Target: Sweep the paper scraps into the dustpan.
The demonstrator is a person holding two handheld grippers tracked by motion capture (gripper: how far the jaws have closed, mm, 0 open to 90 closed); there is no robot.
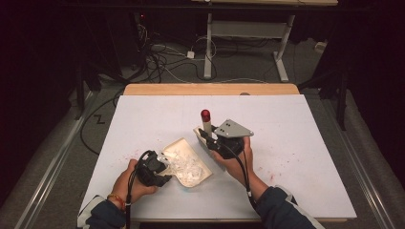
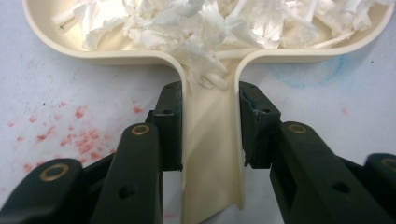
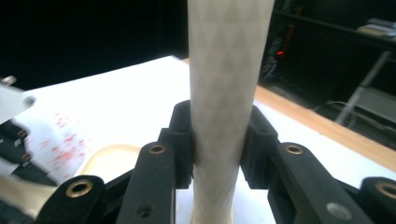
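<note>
A cream dustpan point(image 1: 179, 142) lies on the white table sheet, holding several white paper scraps point(image 1: 187, 167). My left gripper point(image 1: 162, 169) is shut on its handle; in the left gripper view the jaws press both sides of the handle point(image 2: 212, 154), with the scraps point(image 2: 210, 23) piled in the pan beyond. My right gripper point(image 1: 213, 138) is shut on a white brush handle point(image 1: 207, 125) with a red cap point(image 1: 205, 114), held upright just right of the pan. The right gripper view has the handle point(image 3: 224, 70) rising between the jaws and the pan's rim point(image 3: 109, 158) at lower left.
Red specks point(image 2: 70, 135) dot the white sheet point(image 1: 286, 133) near the pan. A wooden table edge point(image 1: 210, 89) runs along the far side. Cables and a desk frame point(image 1: 248, 43) lie on the floor behind. Bare sheet extends left, right and beyond the tools.
</note>
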